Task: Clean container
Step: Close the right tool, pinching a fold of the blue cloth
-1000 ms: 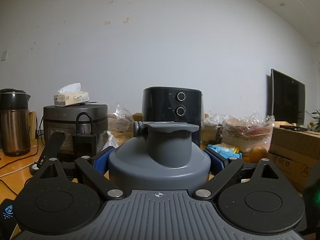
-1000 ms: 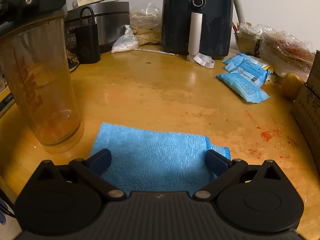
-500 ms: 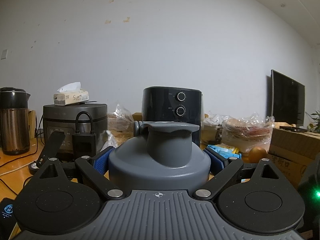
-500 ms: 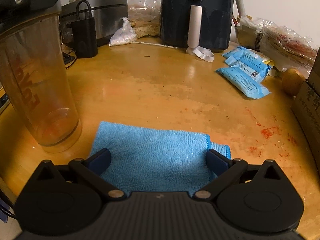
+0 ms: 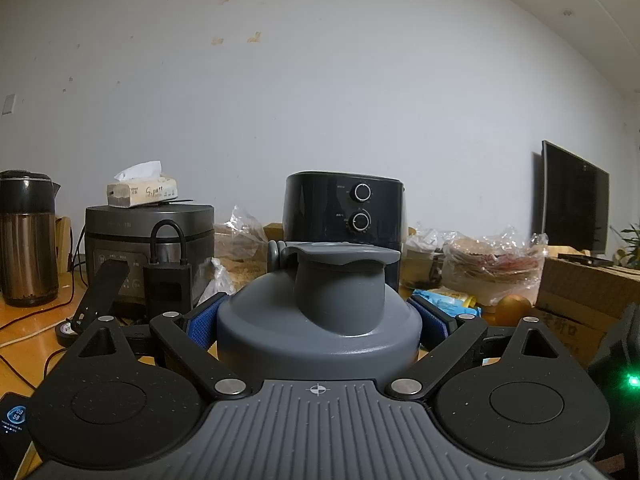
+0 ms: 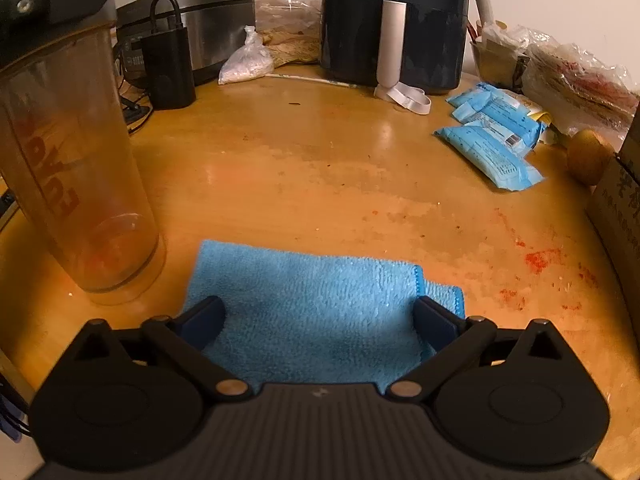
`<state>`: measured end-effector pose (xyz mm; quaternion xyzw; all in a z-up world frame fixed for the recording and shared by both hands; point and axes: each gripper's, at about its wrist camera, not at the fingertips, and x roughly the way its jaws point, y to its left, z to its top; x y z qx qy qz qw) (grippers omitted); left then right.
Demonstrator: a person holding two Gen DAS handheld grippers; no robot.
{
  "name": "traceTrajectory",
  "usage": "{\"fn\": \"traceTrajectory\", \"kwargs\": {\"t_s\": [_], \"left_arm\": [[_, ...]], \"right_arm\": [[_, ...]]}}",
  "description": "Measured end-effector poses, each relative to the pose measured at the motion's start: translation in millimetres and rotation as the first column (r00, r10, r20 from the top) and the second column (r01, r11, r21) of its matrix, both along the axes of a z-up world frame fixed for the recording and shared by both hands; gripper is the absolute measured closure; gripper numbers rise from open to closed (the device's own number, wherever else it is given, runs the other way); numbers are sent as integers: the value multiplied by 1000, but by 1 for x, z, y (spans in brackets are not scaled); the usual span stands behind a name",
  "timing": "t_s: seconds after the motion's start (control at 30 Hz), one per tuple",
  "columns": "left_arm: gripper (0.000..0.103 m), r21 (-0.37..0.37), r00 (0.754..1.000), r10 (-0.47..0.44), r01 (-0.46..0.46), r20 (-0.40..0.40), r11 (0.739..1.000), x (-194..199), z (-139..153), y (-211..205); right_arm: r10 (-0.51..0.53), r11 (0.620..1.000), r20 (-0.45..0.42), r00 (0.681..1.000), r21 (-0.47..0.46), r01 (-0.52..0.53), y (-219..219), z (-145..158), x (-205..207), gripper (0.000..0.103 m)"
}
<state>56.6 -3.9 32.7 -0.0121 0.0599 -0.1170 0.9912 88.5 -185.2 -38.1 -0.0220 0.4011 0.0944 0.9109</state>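
My left gripper (image 5: 318, 322) is shut on the grey lid (image 5: 320, 320) of a clear shaker bottle; both blue pads press its sides. The bottle's body (image 6: 68, 168) stands upright on the wooden table (image 6: 320, 168) at the left of the right wrist view, with red lettering and reddish residue at its bottom. My right gripper (image 6: 318, 320) is open, low over a blue cloth (image 6: 312, 304) that lies flat between its fingers, just right of the bottle.
A black air fryer (image 6: 394, 24), a rice cooker (image 6: 200, 20), a black power bank (image 6: 168, 68), plastic bags and blue packets (image 6: 488, 140) line the back. Red stains (image 6: 536, 260) mark the table at right. A cardboard box (image 6: 620, 200) stands at the right edge.
The right gripper has edged slightly forward and lower over the blue cloth. The left gripper keeps its hold on the lid, almost still.
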Motion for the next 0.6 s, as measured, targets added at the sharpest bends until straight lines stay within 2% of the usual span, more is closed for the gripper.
{"fn": "traceTrajectory", "kwargs": {"t_s": [0.17,0.2,0.23,0.27,0.33,0.4,0.5,0.53,0.6], "left_arm": [[8,-3,1000,1,-1,-6,1000,1,1,1],[8,-2,1000,0,0,-6,1000,1,1,0],[8,-2,1000,0,0,-6,1000,1,0,0],[8,-1,1000,0,0,-6,1000,1,0,0],[8,0,1000,0,0,-6,1000,2,0,0],[8,0,1000,0,0,-5,1000,1,0,-2],[8,-1,1000,0,0,-5,1000,0,-1,-3],[8,-2,1000,0,0,-6,1000,0,-1,-3],[8,-2,1000,-1,1,-7,1000,0,-1,-3]], "right_arm": [[5,1000,3,1000,8,-5,3,4,-6,22],[9,1000,4,1000,10,-9,3,5,-7,28],[10,1000,6,1000,9,-10,4,6,-8,37],[11,1000,5,1000,10,-11,4,7,-9,42],[11,1000,6,1000,11,-11,5,10,-10,66],[8,1000,9,1000,6,-8,4,11,-11,74],[21,1000,13,1000,0,-21,4,10,-11,75],[21,1000,13,1000,3,-21,4,10,-11,78],[19,1000,21,1000,6,-19,4,10,-12,94]]}}
